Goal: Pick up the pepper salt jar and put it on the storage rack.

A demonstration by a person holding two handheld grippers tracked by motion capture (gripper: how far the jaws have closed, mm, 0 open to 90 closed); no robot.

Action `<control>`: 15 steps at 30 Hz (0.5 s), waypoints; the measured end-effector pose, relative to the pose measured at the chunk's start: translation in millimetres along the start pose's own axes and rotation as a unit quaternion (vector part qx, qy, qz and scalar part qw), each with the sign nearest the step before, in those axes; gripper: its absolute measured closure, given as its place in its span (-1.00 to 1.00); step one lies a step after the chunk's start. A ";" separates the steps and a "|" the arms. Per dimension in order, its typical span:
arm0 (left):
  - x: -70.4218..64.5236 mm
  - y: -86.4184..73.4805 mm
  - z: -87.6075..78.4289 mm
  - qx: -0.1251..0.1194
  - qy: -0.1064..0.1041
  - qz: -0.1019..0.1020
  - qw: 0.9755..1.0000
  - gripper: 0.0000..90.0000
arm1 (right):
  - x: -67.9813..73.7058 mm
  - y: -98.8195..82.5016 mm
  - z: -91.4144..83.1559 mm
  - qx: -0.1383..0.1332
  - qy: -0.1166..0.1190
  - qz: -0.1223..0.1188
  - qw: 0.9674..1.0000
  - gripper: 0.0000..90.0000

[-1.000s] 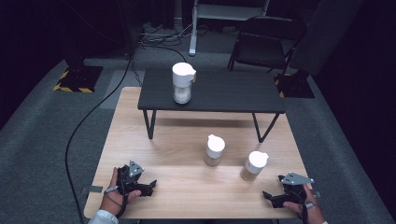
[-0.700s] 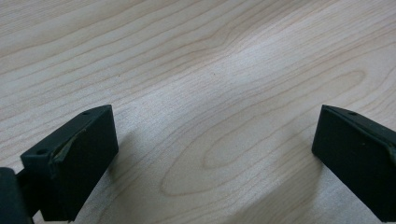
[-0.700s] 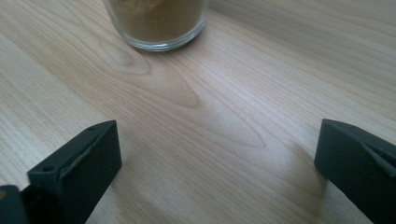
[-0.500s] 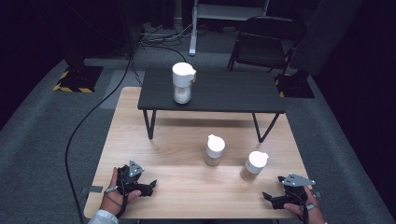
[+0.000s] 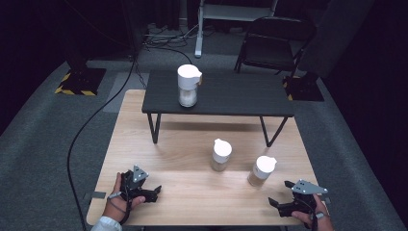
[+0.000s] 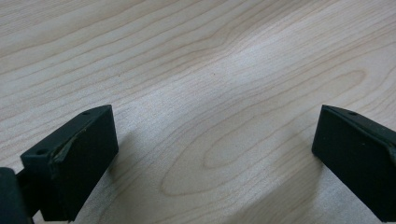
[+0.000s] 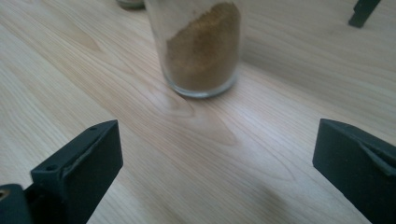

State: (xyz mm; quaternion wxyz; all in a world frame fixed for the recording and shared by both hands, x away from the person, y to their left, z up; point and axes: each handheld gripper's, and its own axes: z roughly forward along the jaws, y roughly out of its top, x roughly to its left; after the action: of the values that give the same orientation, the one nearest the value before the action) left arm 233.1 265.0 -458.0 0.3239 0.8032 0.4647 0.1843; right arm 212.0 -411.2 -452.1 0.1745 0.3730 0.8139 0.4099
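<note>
My right gripper (image 5: 278, 204) and left gripper (image 5: 155, 191) rest on the table (image 5: 192, 192), jaws spread wide, the jar (image 7: 201, 46) just ahead of the right.

Wooden table (image 5: 192, 144): two jars (image 5: 221, 155), black bench (image 5: 240, 94)

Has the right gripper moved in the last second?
No. The right gripper sits at the same spot near the table's front edge, just as far from the nearest jar.
</note>
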 end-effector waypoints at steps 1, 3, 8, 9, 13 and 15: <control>0.0 0.0 0.0 0.000 0.000 0.000 1.000 -0.99 | 1.8 0.6 -0.6 -0.002 0.001 0.000 1.000 -0.97; -0.1 -0.2 0.0 0.000 0.000 -0.001 1.000 -0.99 | 4.9 2.0 -1.3 -0.004 0.005 0.001 1.000 -0.97; -0.1 -0.2 -0.1 0.000 0.000 0.000 1.000 -0.99 | 15.0 4.4 -0.7 -0.001 -0.001 0.007 1.000 -0.97; -0.1 -0.2 -0.1 0.000 0.000 0.000 1.000 -1.00 | 16.2 4.6 -0.5 -0.002 0.000 0.011 1.000 -0.97; 0.0 -0.2 -0.1 0.000 0.000 0.000 1.000 -0.99 | 24.4 4.2 -0.1 -0.004 -0.002 0.018 1.000 -0.97; -0.1 -0.3 -0.1 0.000 0.000 0.000 1.000 -0.99 | 31.4 4.2 0.1 -0.007 -0.008 0.016 1.000 -0.96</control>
State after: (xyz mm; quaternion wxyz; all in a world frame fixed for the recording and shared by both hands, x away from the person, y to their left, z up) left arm 232.9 265.0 -458.1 0.3244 0.8029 0.4650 0.1843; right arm 193.2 -386.0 -448.2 0.1772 0.3884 0.8031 0.4157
